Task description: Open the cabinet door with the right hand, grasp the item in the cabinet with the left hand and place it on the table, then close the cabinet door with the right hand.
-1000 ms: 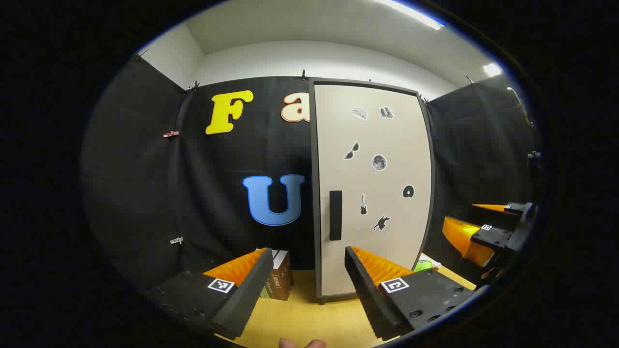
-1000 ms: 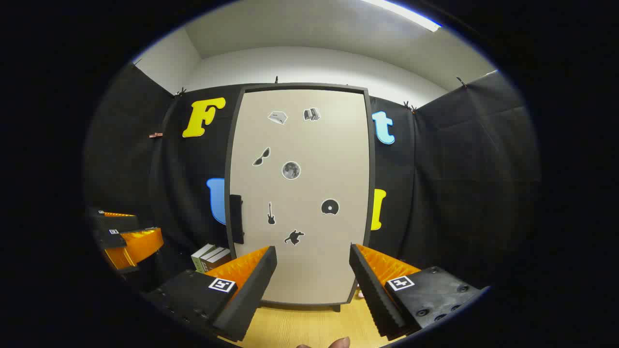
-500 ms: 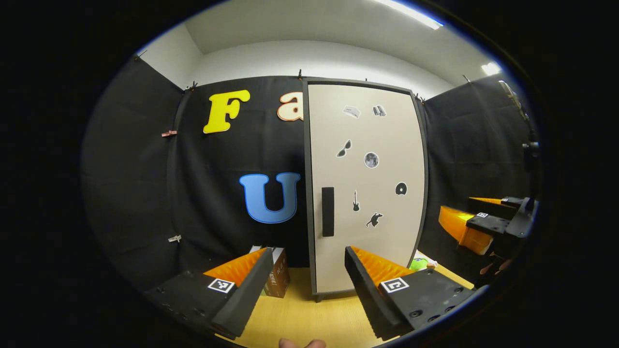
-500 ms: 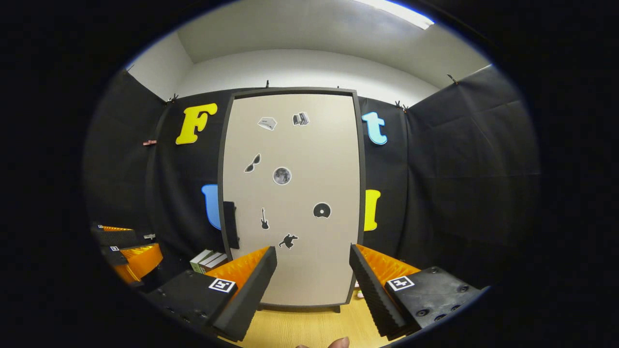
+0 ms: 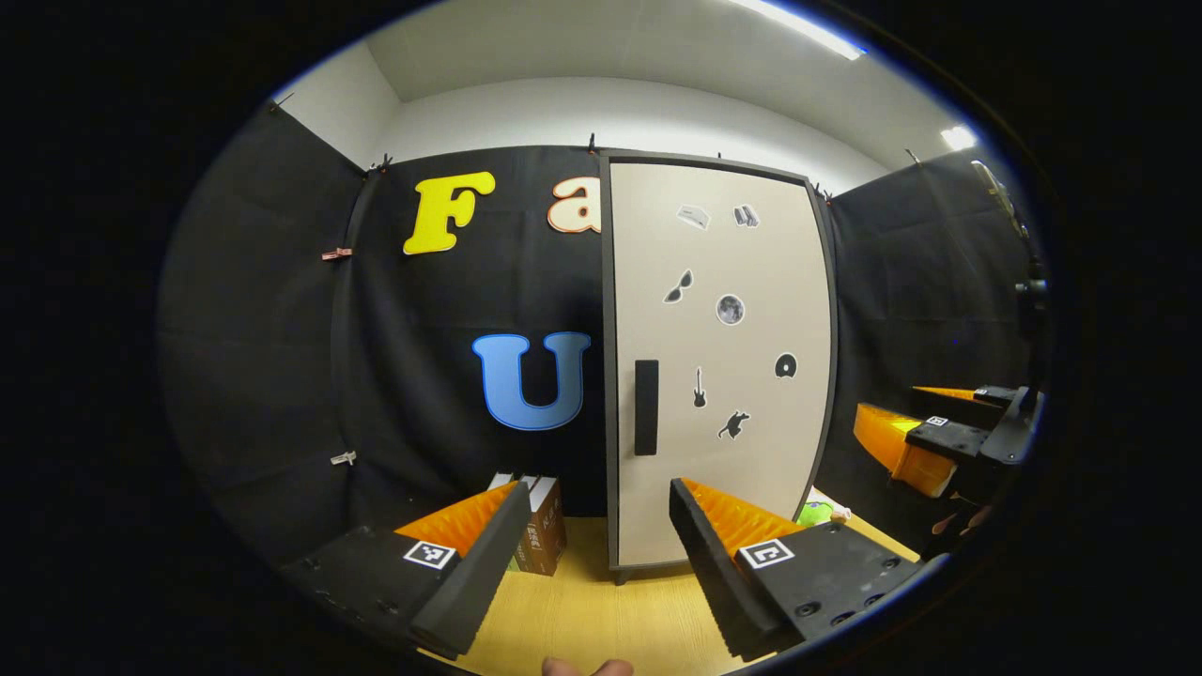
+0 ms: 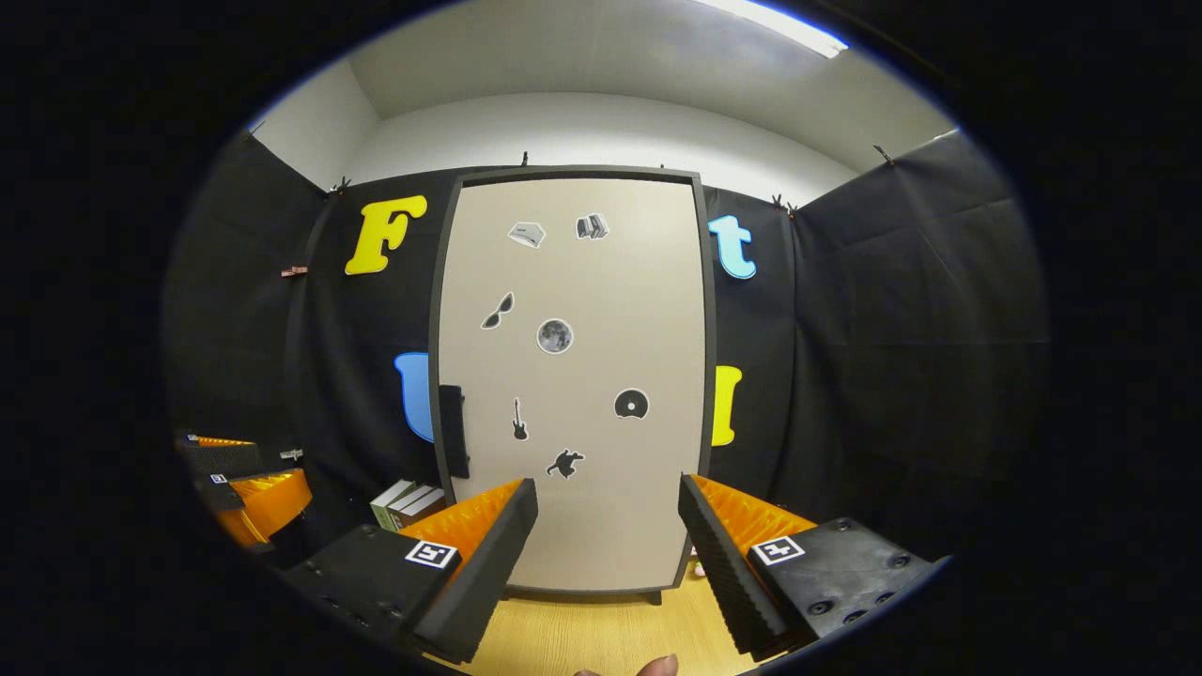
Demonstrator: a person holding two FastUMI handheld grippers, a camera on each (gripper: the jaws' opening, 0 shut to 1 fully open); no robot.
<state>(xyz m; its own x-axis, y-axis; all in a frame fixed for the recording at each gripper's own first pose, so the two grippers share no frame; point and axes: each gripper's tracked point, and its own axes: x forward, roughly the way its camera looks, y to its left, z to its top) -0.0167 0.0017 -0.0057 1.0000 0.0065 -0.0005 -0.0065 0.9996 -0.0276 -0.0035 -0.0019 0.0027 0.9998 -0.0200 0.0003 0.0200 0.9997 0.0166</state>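
Two grippers, fingers wide, empty: right gripper [image 6: 606, 535], left gripper [image 5: 592, 540]. Beige sticker-covered cabinet door [image 6: 573, 376] is shut, likely rigid, light; hook its black vertical bar handle [image 6: 454, 430].

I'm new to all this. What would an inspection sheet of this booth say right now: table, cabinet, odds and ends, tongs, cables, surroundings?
Surface: wooden table, bare in front of the cabinet.
Job's things: cabinet door shut; dark handle on its left edge, untouched; stickers on its face; the item inside is hidden.
Clutter: small boxes left of the cabinet; a green thing at its right foot, too small to identify.
Grippers: left tongs open, empty; right tongs open, empty, facing the door, short of it.
Cables: nothing seen.
Surroundings: black cloth walls, white ceiling with strip lights.
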